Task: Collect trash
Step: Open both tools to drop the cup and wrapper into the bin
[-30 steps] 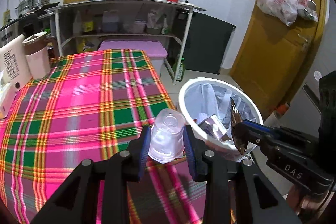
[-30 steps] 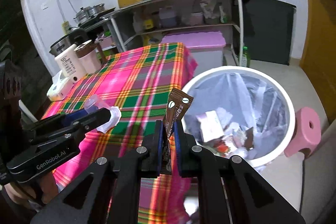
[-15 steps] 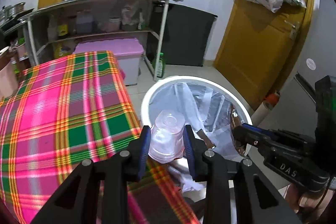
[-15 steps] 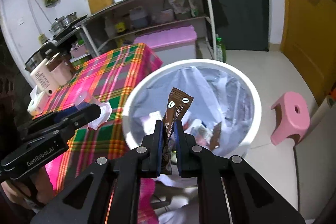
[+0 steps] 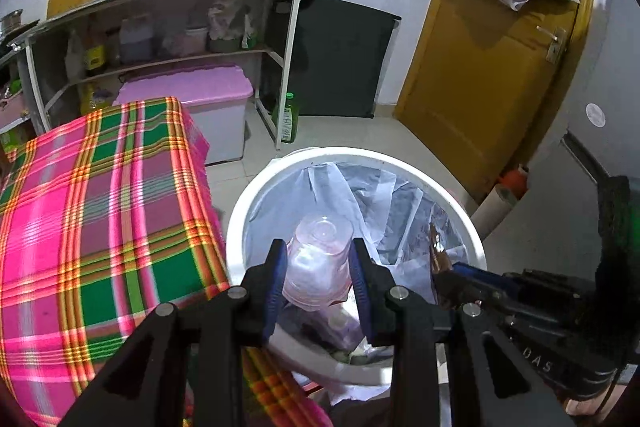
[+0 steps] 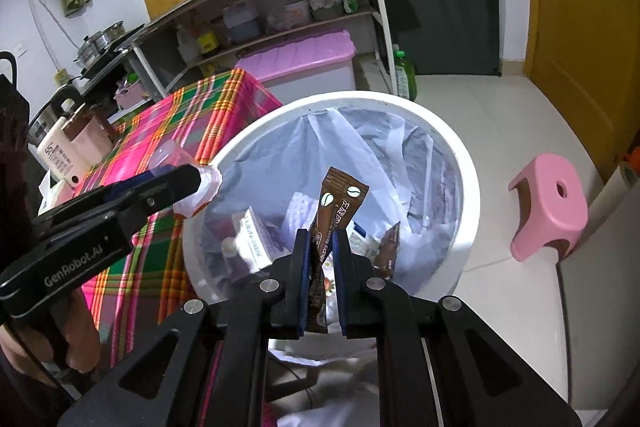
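My left gripper (image 5: 318,267) is shut on a clear plastic cup (image 5: 318,261), held upside down over the open mouth of the white trash bin (image 5: 256,195). My right gripper (image 6: 322,251) is shut on a brown coffee sachet (image 6: 338,207), also held over the bin (image 6: 466,163). The bin has a clear liner and holds several wrappers and cartons. The left gripper and cup (image 6: 200,187) show at the bin's left rim in the right wrist view. The right gripper with its sachet (image 5: 438,255) shows at the right of the left wrist view.
A table with a pink and green plaid cloth (image 5: 100,207) stands left of the bin. A pink stool (image 6: 550,207) stands on the floor to the bin's right. A shelf unit (image 5: 180,27), a pink-lidded box (image 5: 188,91) and a yellow door (image 5: 500,59) are behind.
Both grippers have moved right from over the table edge to above the bin, still holding the cup and the sachet.
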The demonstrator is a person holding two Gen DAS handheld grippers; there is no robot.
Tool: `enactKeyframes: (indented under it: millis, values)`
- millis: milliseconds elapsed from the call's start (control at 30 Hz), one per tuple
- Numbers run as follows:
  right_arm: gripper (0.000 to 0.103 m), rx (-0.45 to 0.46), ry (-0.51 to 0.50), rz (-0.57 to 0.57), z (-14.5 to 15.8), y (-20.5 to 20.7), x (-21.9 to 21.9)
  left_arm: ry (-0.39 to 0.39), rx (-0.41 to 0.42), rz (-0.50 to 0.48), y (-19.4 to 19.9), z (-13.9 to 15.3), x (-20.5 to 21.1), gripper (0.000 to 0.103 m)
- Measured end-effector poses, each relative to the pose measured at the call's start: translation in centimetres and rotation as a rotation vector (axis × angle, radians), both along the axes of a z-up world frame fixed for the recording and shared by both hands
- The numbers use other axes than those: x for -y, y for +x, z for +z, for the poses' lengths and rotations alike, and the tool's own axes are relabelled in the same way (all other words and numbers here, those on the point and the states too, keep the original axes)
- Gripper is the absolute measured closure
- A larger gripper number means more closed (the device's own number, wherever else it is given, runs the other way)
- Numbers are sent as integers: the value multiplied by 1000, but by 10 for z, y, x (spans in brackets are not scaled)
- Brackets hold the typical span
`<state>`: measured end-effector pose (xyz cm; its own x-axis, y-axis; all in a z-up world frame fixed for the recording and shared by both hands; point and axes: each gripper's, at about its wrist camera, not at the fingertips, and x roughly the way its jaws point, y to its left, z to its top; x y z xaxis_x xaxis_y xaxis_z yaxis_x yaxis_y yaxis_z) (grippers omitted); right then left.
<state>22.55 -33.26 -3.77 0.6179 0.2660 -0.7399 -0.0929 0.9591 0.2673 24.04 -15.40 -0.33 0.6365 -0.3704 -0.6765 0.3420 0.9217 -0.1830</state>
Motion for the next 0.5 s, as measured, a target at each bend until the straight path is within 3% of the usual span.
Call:
enactKeyframes:
  millis: [100, 133, 200, 300, 500]
  values:
    - [90, -7, -2, 1, -2, 2, 0, -7, -7, -5, 2, -2, 0, 67]
    - [90, -6, -2, 4, -2, 2, -1, -13, -9, -6, 3, -2, 0, 60]
    - [81, -2, 8, 9, -2, 1, 0, -24, -11, -7, 4, -2, 0, 55]
    - [69, 3, 14, 9, -2, 0, 0, -25, -13, -5, 6, -2, -1, 54]
    - [69, 21, 14, 2, 4, -7, 1, -46, -8, 11, 2, 2, -10, 54]
